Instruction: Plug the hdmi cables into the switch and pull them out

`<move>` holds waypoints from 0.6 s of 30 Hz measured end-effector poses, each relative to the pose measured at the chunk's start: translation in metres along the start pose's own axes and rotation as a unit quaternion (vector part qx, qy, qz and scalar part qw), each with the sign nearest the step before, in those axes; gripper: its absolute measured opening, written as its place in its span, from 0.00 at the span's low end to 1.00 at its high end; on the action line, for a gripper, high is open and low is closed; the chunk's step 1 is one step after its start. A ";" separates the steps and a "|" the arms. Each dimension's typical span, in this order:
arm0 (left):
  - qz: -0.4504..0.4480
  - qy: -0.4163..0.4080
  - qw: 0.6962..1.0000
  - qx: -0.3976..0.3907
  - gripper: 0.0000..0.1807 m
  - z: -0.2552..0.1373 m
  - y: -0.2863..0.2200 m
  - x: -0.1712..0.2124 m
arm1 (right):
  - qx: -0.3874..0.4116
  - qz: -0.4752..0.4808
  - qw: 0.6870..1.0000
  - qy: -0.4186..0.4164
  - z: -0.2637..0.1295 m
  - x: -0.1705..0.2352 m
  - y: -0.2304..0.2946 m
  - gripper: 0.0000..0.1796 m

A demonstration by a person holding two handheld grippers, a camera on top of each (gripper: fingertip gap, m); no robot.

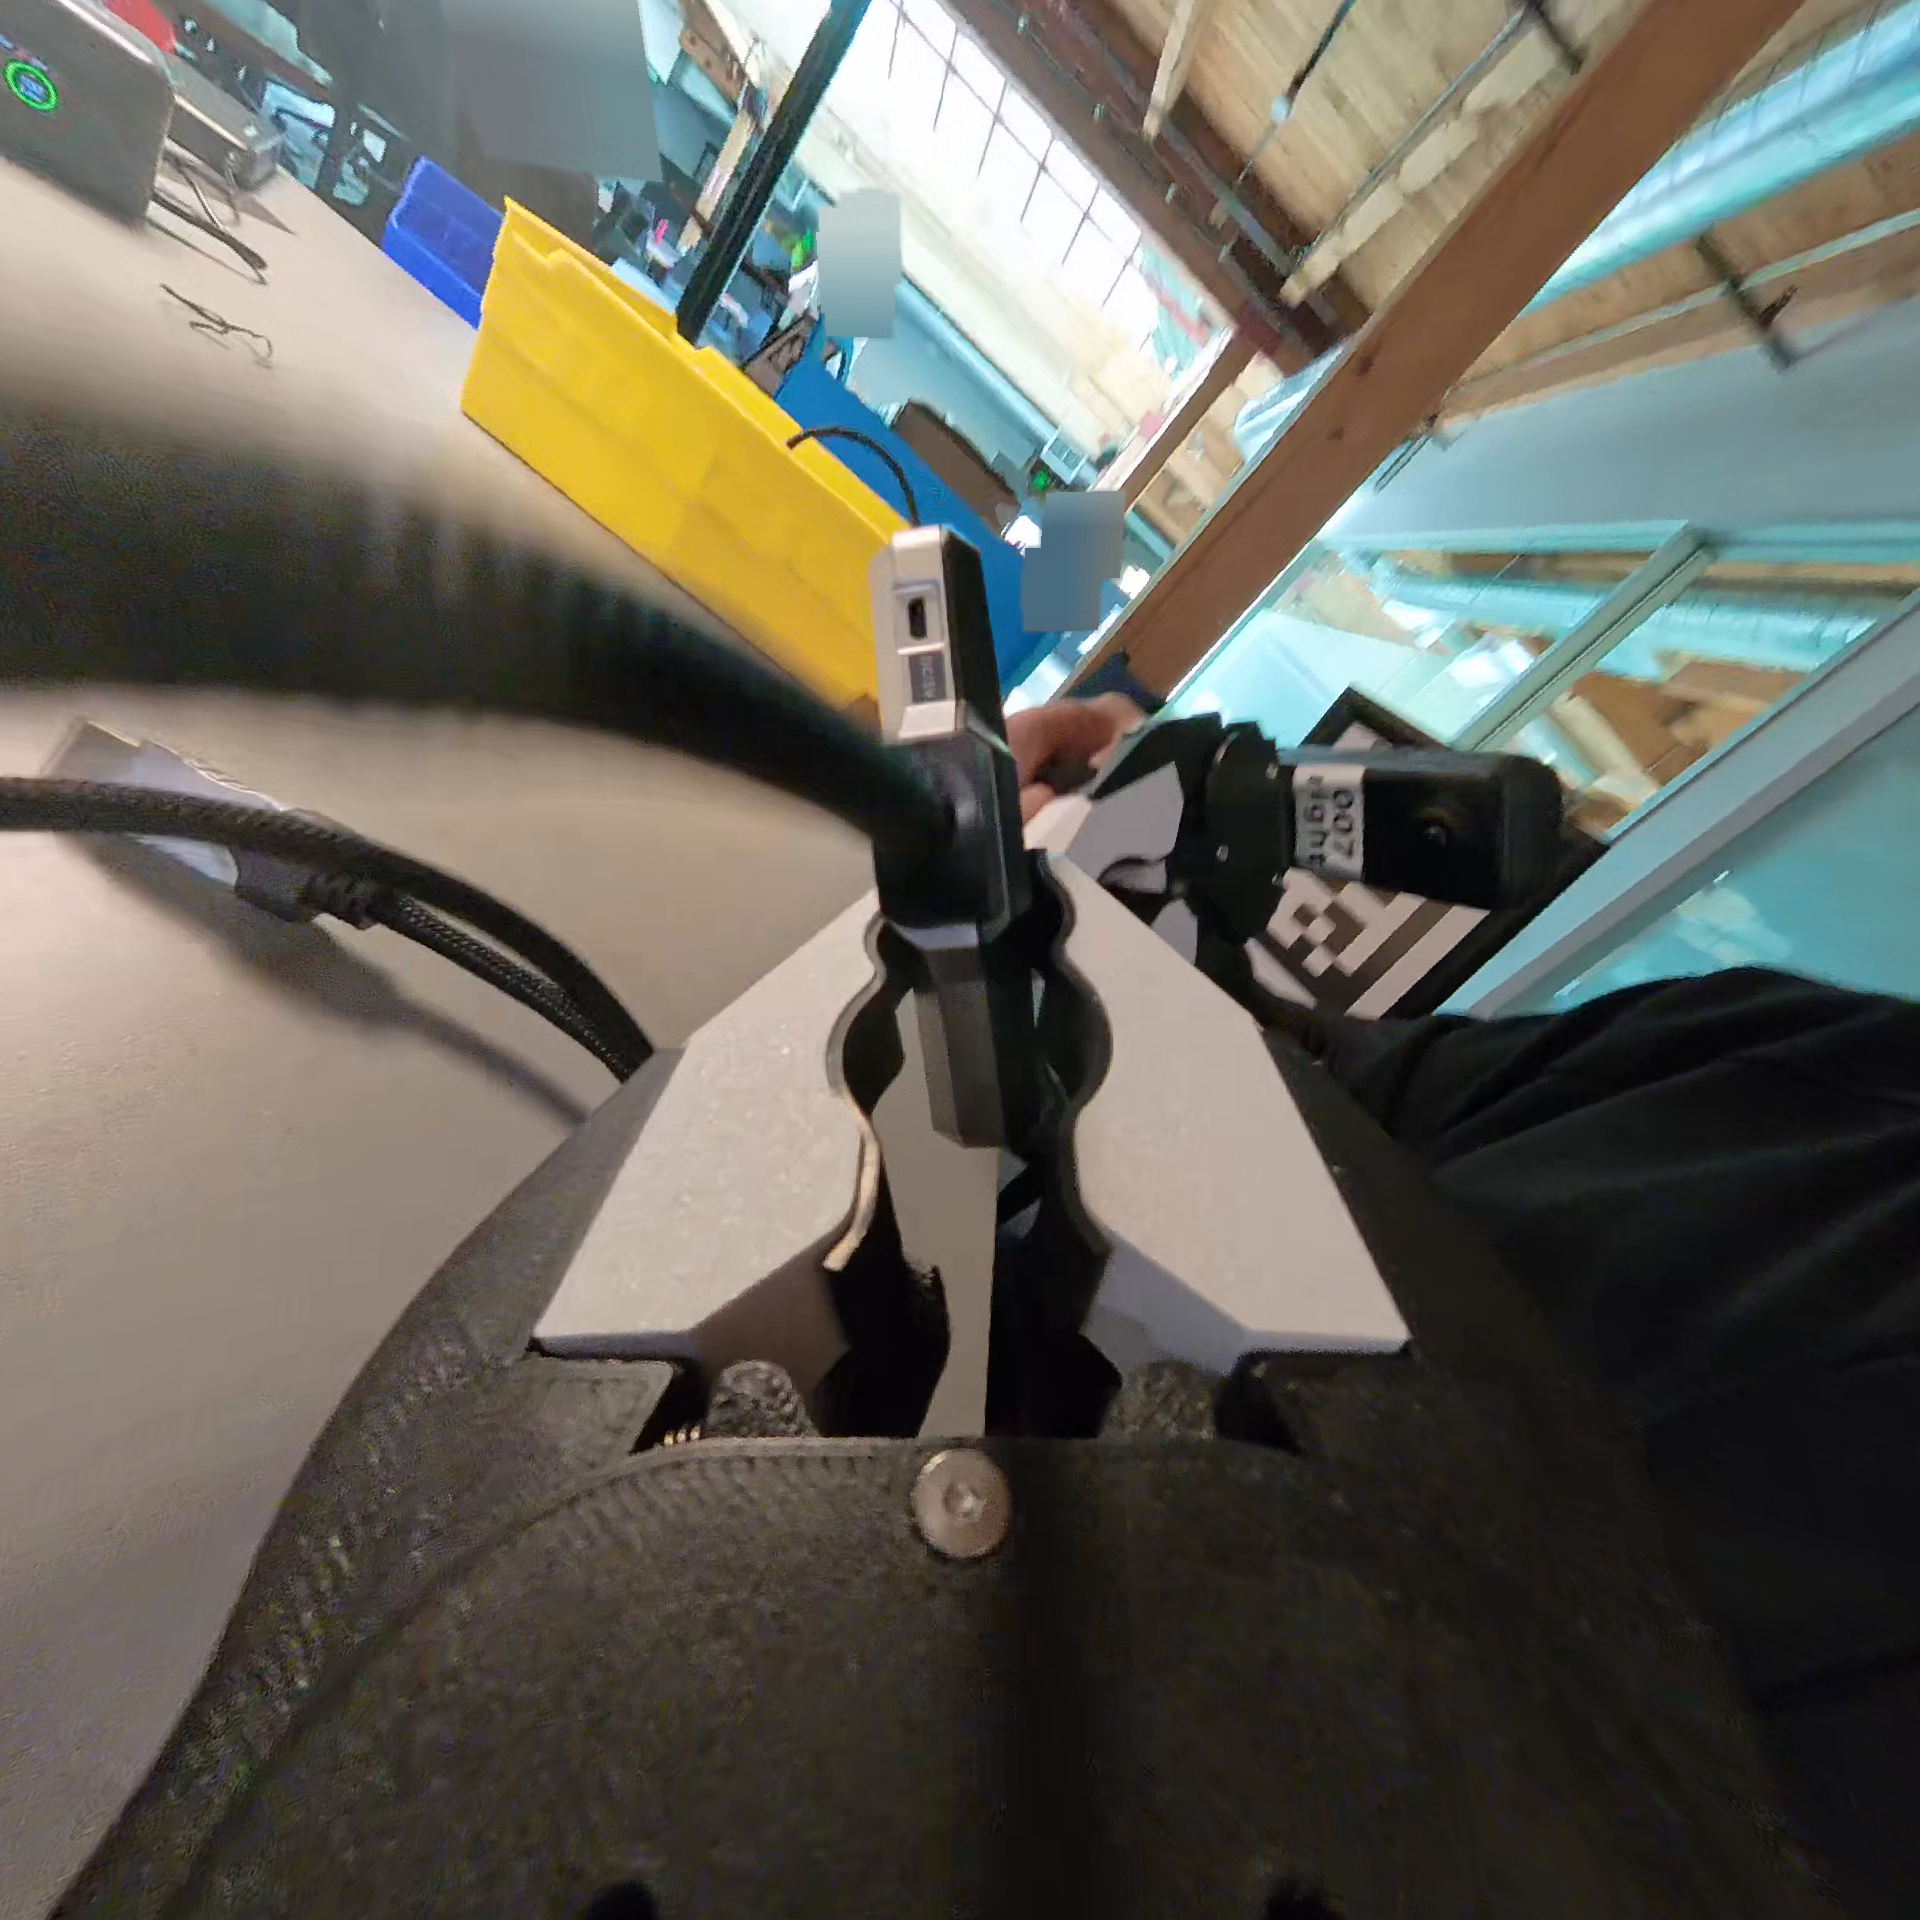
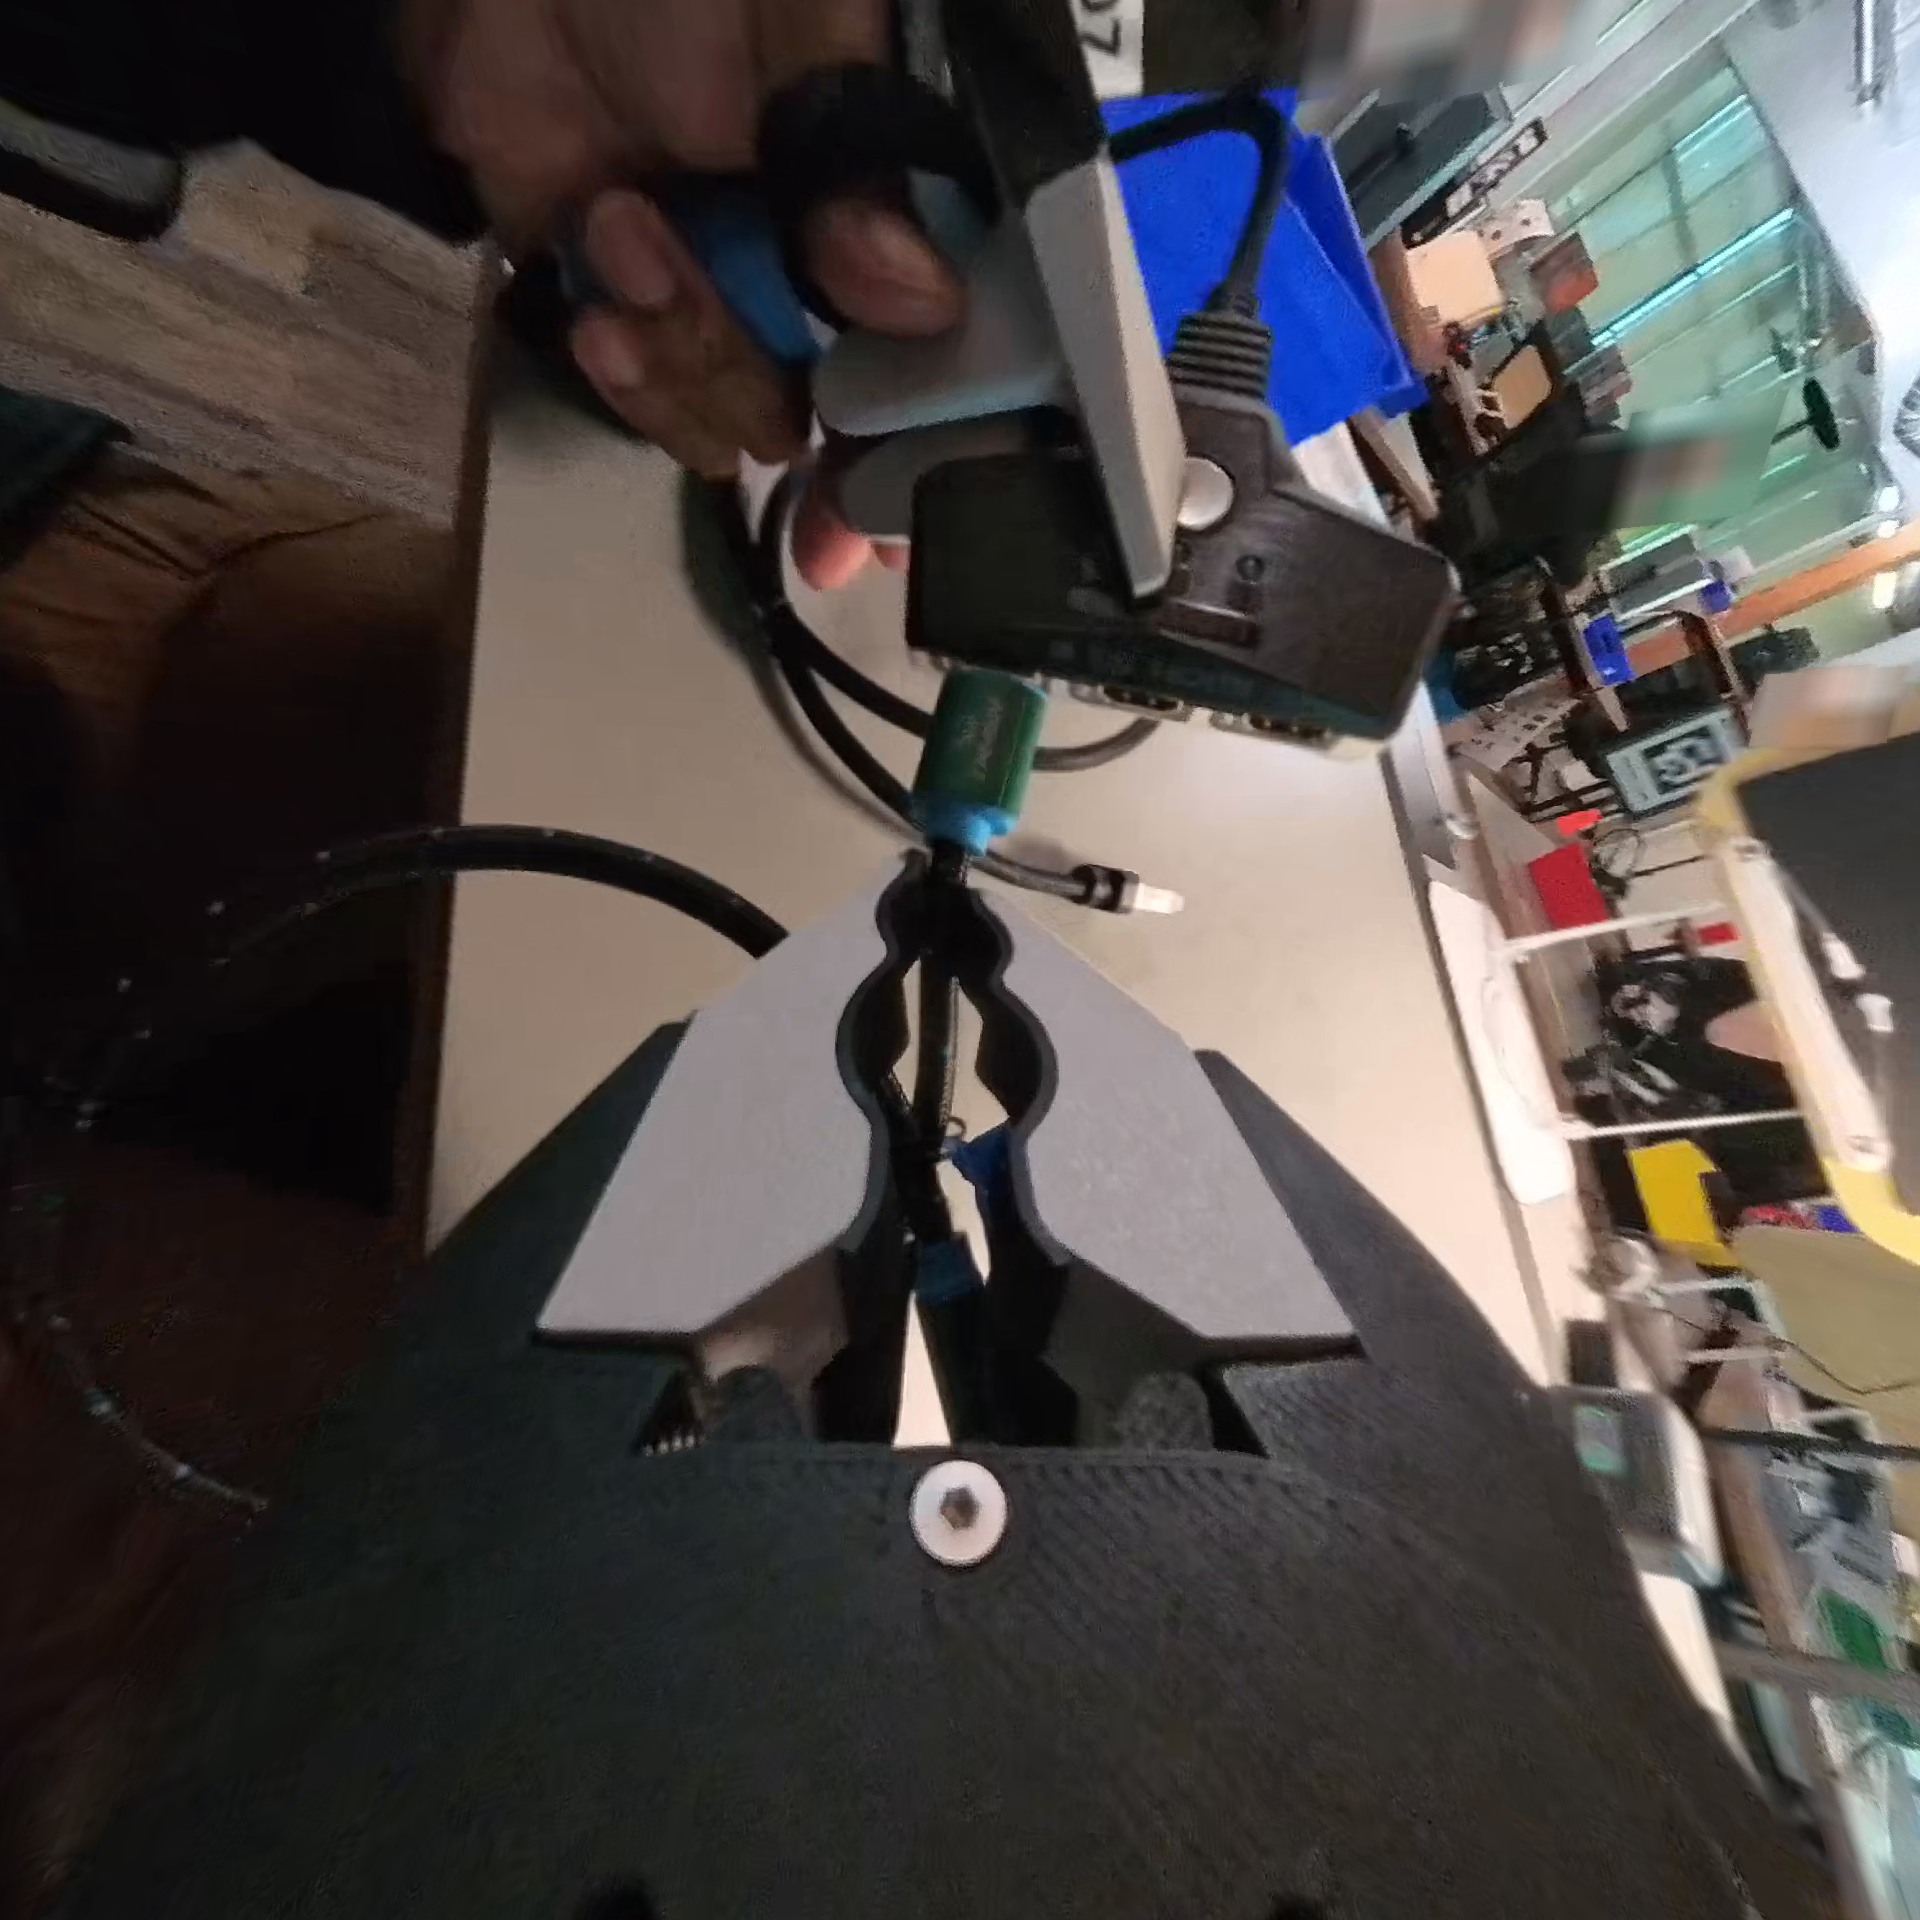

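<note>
My left gripper (image 1: 966, 914) is shut on the HDMI switch (image 1: 961, 831), a thin black box with a silver end, held edge-on above the grey table (image 1: 260, 1143). A thick black braided cable (image 1: 416, 603) is plugged into its left side. In the right wrist view the switch (image 2: 1174, 613) sits between the left gripper's grey fingers (image 2: 1101, 364), with a black plug (image 2: 1226, 353) in its top. My right gripper (image 2: 940, 883) is shut on an HDMI cable just behind its green plug (image 2: 971, 743). The plug's tip meets the switch's near edge; I cannot tell how deep it sits.
A second braided cable (image 1: 416, 914) lies on the table. Yellow bins (image 1: 675, 416) and a blue bin (image 1: 442, 229) stand at the far edge. A loose cable end with a white tip (image 2: 1132, 894) lies beyond my right gripper. The table's edge (image 2: 457, 727) is at the left. Across from one pair of fingers to the other is roughly 5 centimetres.
</note>
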State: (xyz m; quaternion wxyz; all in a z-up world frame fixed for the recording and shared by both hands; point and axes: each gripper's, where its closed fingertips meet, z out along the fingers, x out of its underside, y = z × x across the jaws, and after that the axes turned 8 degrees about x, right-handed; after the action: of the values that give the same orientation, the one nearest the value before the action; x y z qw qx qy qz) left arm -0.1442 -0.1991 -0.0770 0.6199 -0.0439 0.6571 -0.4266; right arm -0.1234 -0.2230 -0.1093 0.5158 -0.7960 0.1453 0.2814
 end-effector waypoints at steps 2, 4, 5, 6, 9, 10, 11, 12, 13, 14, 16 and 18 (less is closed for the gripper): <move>0.021 0.018 1.000 0.004 0.12 0.004 -0.007 0.006 | 0.018 0.013 1.000 -0.015 -0.008 -0.001 -0.021 0.04; 0.022 0.003 1.000 0.012 0.13 0.004 -0.011 -0.001 | -0.010 0.022 0.999 -0.021 -0.006 -0.007 -0.009 0.03; 0.021 0.005 1.000 0.011 0.12 0.001 -0.009 -0.002 | -0.030 0.001 0.999 -0.018 -0.004 -0.009 0.005 0.04; 0.011 0.012 1.000 0.015 0.12 -0.001 -0.008 0.002 | -0.024 -0.023 0.999 -0.011 -0.003 -0.006 0.008 0.04; 0.027 0.021 0.999 0.018 0.13 0.005 -0.016 0.006 | 0.001 0.009 0.999 -0.031 -0.014 -0.008 -0.021 0.04; 0.028 0.013 0.999 0.014 0.13 0.006 -0.017 0.001 | -0.016 0.013 0.999 -0.030 -0.012 -0.009 -0.012 0.04; 0.027 0.014 0.999 0.010 0.18 0.004 -0.014 -0.002 | -0.030 -0.003 0.999 -0.026 -0.009 -0.010 0.000 0.04; 0.019 0.017 1.000 0.011 0.17 0.002 -0.012 -0.001 | -0.023 -0.027 0.999 -0.016 -0.008 -0.007 0.004 0.04; 0.015 0.028 0.999 0.006 0.17 0.001 -0.009 0.004 | -0.001 -0.042 0.999 -0.013 -0.011 -0.004 -0.005 0.04; 0.019 0.037 0.999 0.010 0.13 0.004 -0.012 0.007 | 0.013 -0.032 0.999 -0.023 -0.016 -0.004 -0.018 0.04; 0.031 0.027 0.999 0.014 0.13 0.011 -0.019 0.002 | 0.011 -0.005 1.000 -0.026 -0.017 -0.003 -0.024 0.04; 0.030 0.033 0.999 0.007 0.12 0.007 -0.012 0.001 | -0.012 -0.012 1.000 -0.022 -0.012 -0.003 -0.004 0.04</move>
State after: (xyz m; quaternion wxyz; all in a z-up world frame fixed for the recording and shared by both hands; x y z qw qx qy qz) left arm -0.1443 -0.2103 -0.0696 0.6104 -0.0053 0.6754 -0.4139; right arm -0.1201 -0.2326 -0.1006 0.5124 -0.7976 0.1203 0.2945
